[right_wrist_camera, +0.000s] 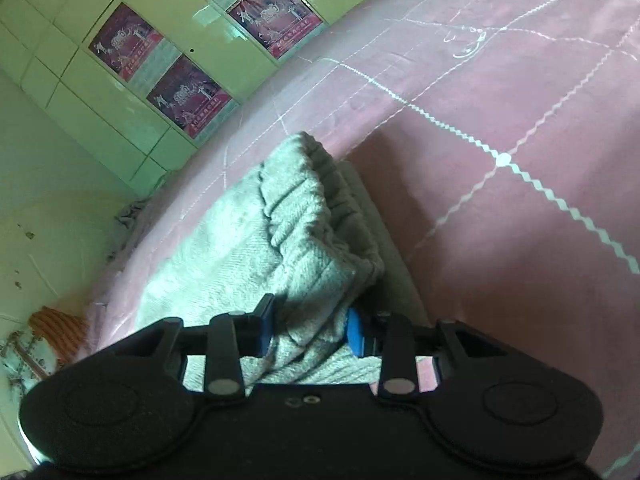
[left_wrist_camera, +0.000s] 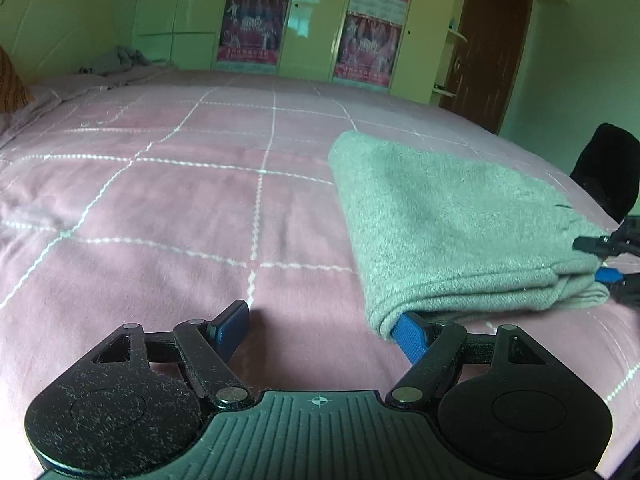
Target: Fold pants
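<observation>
One pair of grey pants (left_wrist_camera: 452,224), folded into a thick stack, lying on pink bed (left_wrist_camera: 180,184) near its right edge in the left wrist view. Ribbed waistband (right_wrist_camera: 320,208) bunched on top in the right wrist view. Right tongs (right_wrist_camera: 310,326) pinching a bunch of the grey cloth, blue pads pressed against it on both sides; same tongs (left_wrist_camera: 600,260) seen at the stack's right end from the left wrist camera. Left tongs (left_wrist_camera: 320,328) spread wide, right blue finger (left_wrist_camera: 410,334) tucked just under the stack's near corner, left finger (left_wrist_camera: 230,326) apart over bare bedspread, nothing clamped. White zigzag grid lines across the bedspread. Beyond the bed, pale green wardrobe (left_wrist_camera: 316,12) with dark pink posters (left_wrist_camera: 252,28) on its doors. Brown door (left_wrist_camera: 488,48) to the right. Crumpled grey cloth (left_wrist_camera: 116,60) at the bed's far left.
</observation>
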The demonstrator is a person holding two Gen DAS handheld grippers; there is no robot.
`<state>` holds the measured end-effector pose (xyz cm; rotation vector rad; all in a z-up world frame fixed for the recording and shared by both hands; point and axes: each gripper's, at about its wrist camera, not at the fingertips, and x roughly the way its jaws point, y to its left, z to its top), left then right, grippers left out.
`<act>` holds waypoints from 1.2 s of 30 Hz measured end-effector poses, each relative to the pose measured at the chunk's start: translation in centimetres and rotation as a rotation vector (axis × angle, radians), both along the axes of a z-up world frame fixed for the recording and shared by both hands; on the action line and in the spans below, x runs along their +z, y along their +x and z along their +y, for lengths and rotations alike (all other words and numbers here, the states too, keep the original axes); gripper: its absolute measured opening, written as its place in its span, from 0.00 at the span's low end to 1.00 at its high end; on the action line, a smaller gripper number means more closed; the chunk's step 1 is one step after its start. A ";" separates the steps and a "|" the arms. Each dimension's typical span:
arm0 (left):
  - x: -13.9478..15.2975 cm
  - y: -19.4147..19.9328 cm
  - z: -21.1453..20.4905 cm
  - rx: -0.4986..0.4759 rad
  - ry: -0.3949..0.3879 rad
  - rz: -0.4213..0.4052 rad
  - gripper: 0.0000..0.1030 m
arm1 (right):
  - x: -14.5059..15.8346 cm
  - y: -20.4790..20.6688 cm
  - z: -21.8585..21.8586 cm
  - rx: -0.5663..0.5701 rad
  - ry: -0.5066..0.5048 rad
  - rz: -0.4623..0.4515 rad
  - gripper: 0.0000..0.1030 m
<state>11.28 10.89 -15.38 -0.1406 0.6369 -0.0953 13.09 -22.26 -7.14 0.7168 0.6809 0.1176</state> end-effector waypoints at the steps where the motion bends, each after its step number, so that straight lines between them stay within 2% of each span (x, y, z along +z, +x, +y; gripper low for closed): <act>1: 0.2 -0.2 -0.1 -0.003 0.010 0.011 0.75 | 0.5 -0.1 0.0 0.003 -0.013 -0.005 0.38; 5: 1.1 -1.4 -0.5 0.007 0.057 0.026 0.75 | 1.1 -0.5 -0.6 0.034 -0.036 0.005 0.45; 6: 1.5 -1.6 -0.5 0.014 0.057 0.041 0.75 | 1.2 -0.9 -0.7 0.037 -0.046 -0.001 0.49; 8: 2.9 -2.4 -0.7 0.044 0.023 0.066 0.74 | 2.4 -1.8 -1.0 0.009 -0.104 -0.026 0.51; 9: 3.8 -2.8 -1.1 0.043 0.005 0.054 0.74 | 3.2 -2.4 -1.2 -0.002 -0.134 -0.047 0.51; 11: 5.2 -3.0 -2.3 0.034 0.021 0.020 0.74 | 3.9 -2.9 -1.7 -0.010 -0.179 -0.104 0.47; 12: 5.6 -2.7 -2.9 0.023 0.019 0.008 0.74 | 4.3 -3.0 -1.7 -0.004 -0.212 -0.127 0.38; 14: 6.3 -1.6 -3.9 -0.005 -0.002 -0.011 0.74 | 4.9 -2.9 -0.9 0.022 -0.296 -0.162 0.32; 16: 6.8 -0.4 -5.1 -0.036 0.009 -0.023 0.74 | 5.4 -1.6 0.5 0.062 -0.371 -0.186 0.29; 19: 7.5 1.2 -6.7 -0.071 0.020 -0.034 0.74 | 6.5 -0.9 2.3 0.114 -0.454 -0.227 0.29; 22: 7.7 2.3 -7.7 -0.096 0.017 -0.036 0.74 | 7.1 -0.4 3.1 0.138 -0.492 -0.253 0.30; 24: 6.9 3.4 -8.4 -0.114 0.007 -0.014 0.74 | 7.2 -0.2 3.4 0.150 -0.515 -0.259 0.31; 26: 4.5 5.1 -9.1 -0.150 0.011 0.085 0.74 | 6.3 0.6 3.6 0.172 -0.518 -0.237 0.32; 27: 3.8 5.5 -9.4 -0.167 0.025 0.102 0.74 | 5.4 1.2 3.7 0.189 -0.537 -0.208 0.33; 29: 5.1 6.0 -9.5 -0.191 0.041 0.096 0.74 | 2.6 3.0 3.9 0.220 -0.590 -0.096 0.33; 30: 6.2 6.3 -9.1 -0.195 0.020 0.071 0.74 | 2.5 3.2 3.8 0.224 -0.588 -0.095 0.33; 31: 7.2 7.0 -8.9 -0.195 0.008 0.039 0.74 | 3.3 3.3 3.8 0.232 -0.588 -0.098 0.33; 33: 8.7 9.2 -8.9 -0.189 0.024 0.001 0.74 | 5.6 3.4 3.9 0.232 -0.590 -0.187 0.34; 34: 9.0 10.6 -9.0 -0.185 0.033 -0.005 0.74 | 6.6 4.0 4.1 0.230 -0.594 -0.229 0.34; 36: 8.4 13.9 -9.3 -0.171 0.040 0.029 0.74 | 7.8 6.5 4.8 0.236 -0.612 -0.238 0.34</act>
